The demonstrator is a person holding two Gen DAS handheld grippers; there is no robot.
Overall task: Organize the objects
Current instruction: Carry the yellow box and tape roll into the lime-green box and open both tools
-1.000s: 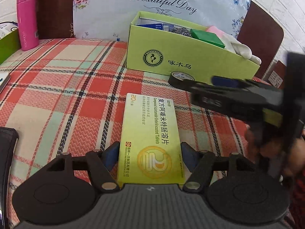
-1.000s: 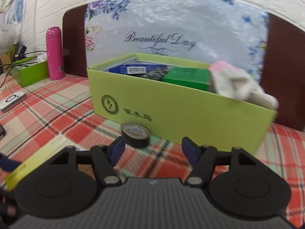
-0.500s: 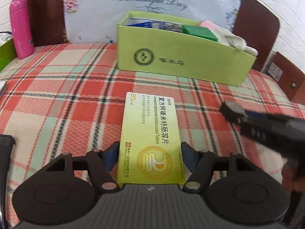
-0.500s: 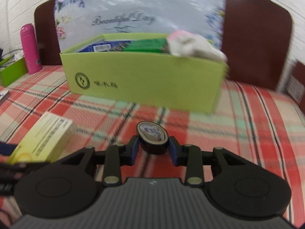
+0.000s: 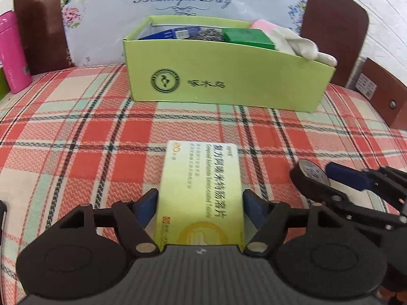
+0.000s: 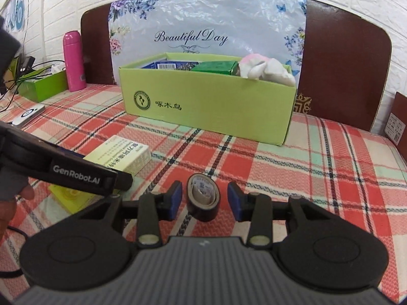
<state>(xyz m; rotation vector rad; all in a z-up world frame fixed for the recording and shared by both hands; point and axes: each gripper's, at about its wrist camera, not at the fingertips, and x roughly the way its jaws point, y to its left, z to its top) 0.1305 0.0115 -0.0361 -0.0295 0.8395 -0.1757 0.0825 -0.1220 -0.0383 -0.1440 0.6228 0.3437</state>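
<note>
My left gripper [image 5: 201, 200] is shut on a yellow-green medicine box [image 5: 203, 190], held flat above the plaid tablecloth; the box also shows in the right wrist view [image 6: 119, 155]. My right gripper [image 6: 204, 198] is open, with a roll of black tape [image 6: 203, 197] standing on edge between its blue pads [image 6: 175, 197], gaps on both sides. The tape also shows in the left wrist view [image 5: 309, 176], at the right. A lime-green open carton [image 6: 208, 106] [image 5: 223, 86] stands at the back, holding a blue box, a green box and white-pink gloves.
A pink flask [image 6: 73, 61] and a small green box with cables [image 6: 42, 86] stand at the back left. A white device [image 6: 28, 114] lies at the left. A brown headboard with a "Beautiful Day" sheet [image 6: 203, 25] rises behind the carton.
The right gripper has opened: its pads were tight against the tape half a second ago and now stand apart from it. The left gripper has kept its hold on the medicine box.
</note>
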